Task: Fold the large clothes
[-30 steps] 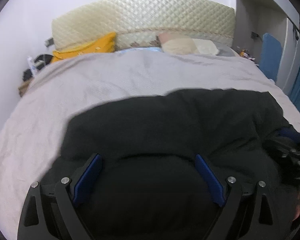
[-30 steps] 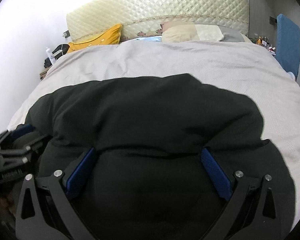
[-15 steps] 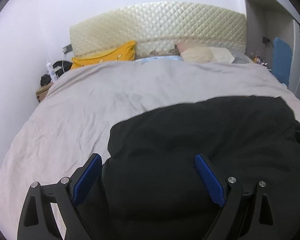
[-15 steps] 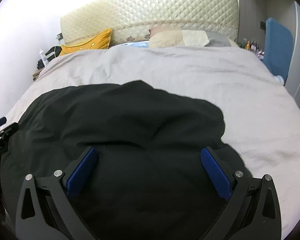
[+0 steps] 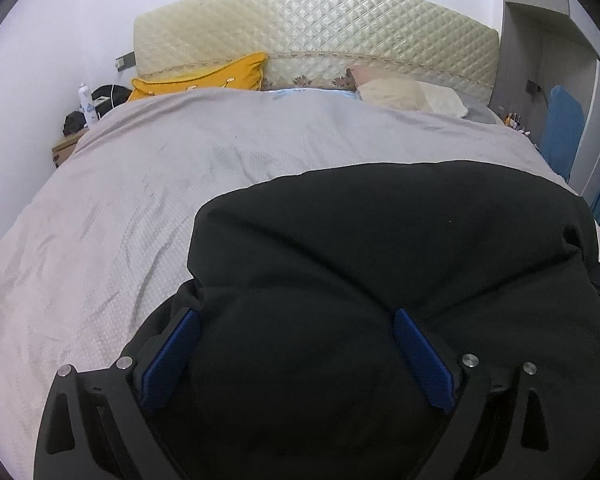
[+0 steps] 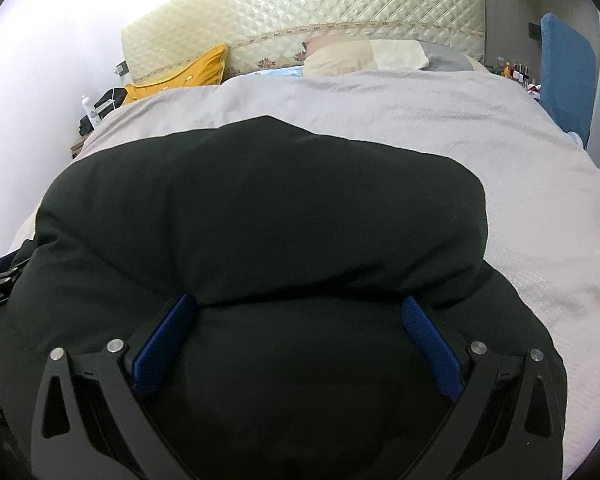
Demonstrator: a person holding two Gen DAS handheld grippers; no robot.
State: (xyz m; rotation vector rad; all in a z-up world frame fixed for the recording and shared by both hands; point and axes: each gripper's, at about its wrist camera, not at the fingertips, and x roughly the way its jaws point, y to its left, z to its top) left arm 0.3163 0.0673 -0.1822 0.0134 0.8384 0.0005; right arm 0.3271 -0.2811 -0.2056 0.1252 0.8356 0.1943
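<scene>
Midway through a fold, a black garment (image 5: 380,264) lies bunched on the near part of a grey bedspread (image 5: 148,200), its long axis running left to right across the bed; no collar or hem shows which way it points. Both the left gripper (image 5: 296,354) and the right gripper (image 6: 298,344) hover over the near fabric with their blue fingers (image 6: 162,346) spread apart, pinching nothing. Next, by the look of it, each must close on a near edge or corner and carry it toward the far headboard (image 5: 316,36).
</scene>
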